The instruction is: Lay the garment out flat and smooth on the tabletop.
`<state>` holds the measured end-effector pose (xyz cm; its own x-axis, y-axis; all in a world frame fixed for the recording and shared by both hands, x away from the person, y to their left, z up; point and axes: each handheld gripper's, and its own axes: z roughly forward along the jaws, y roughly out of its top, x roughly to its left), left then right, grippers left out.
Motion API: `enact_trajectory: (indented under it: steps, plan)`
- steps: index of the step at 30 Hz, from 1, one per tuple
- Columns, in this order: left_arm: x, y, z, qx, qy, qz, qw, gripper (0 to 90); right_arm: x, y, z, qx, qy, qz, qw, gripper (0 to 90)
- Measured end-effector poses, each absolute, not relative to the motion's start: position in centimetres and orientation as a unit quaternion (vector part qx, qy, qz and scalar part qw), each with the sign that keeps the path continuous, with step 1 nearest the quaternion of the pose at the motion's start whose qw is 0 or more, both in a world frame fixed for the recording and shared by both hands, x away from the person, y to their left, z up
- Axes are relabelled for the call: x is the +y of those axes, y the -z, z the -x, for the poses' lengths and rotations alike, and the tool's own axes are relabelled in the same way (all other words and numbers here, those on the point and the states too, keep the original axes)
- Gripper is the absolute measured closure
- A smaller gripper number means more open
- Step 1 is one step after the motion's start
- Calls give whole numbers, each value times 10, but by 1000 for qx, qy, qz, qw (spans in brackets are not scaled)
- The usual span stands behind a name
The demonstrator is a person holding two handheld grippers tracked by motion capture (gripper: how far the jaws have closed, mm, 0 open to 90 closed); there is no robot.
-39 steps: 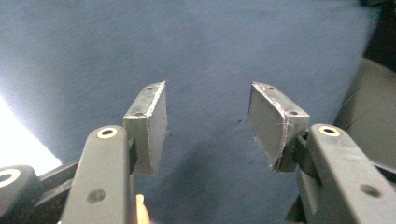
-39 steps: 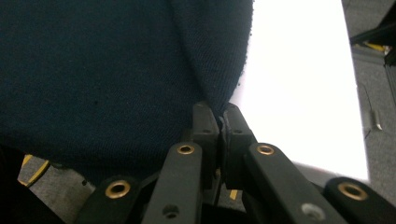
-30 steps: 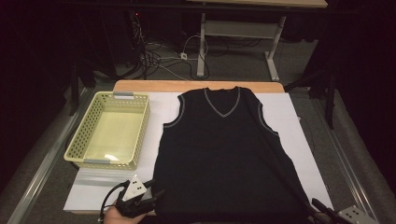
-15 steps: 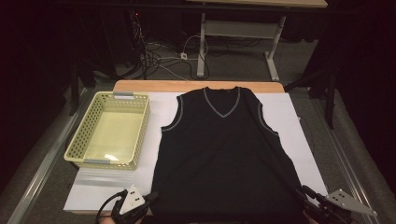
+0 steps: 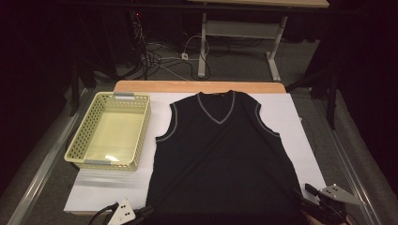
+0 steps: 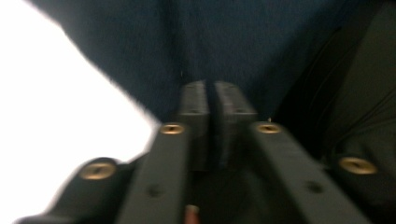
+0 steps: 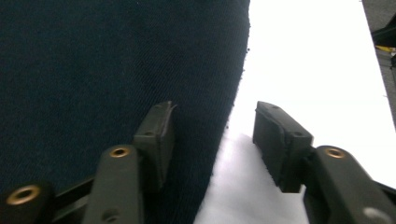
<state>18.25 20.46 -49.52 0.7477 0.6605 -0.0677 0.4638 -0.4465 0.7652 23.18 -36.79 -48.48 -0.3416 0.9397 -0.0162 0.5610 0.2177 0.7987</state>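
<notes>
At near table edge, both bottom corners of black vest [image 5: 220, 159], spread flat, collar away. Left gripper [image 6: 212, 100] jaws nearly together over left hem, apparently pinching nothing, having just parted slightly. Right gripper [image 7: 212, 128] jaws apart, just opening, straddling right side edge.

A dim lab or recording room: a wooden-edged table under a white sheet [image 5: 300, 122] stands on grey carpet, and at twelve o'clock tangled black and white cables [image 5: 159, 54] trail beneath a grey metal-legged desk [image 5: 244, 30].
</notes>
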Motion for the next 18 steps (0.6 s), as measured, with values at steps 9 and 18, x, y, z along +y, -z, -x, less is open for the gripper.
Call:
enact_trajectory:
  steps: [9, 18]
  plan:
    - [195, 493, -208, 334, -118, -824, 441, 492, -370, 479, -211, 742, -362, -490, 281, 883]
    - [183, 493, -233, 334, -124, -831, 427, 429, -400, 479, -166, 721, -362, -512, 294, 885]
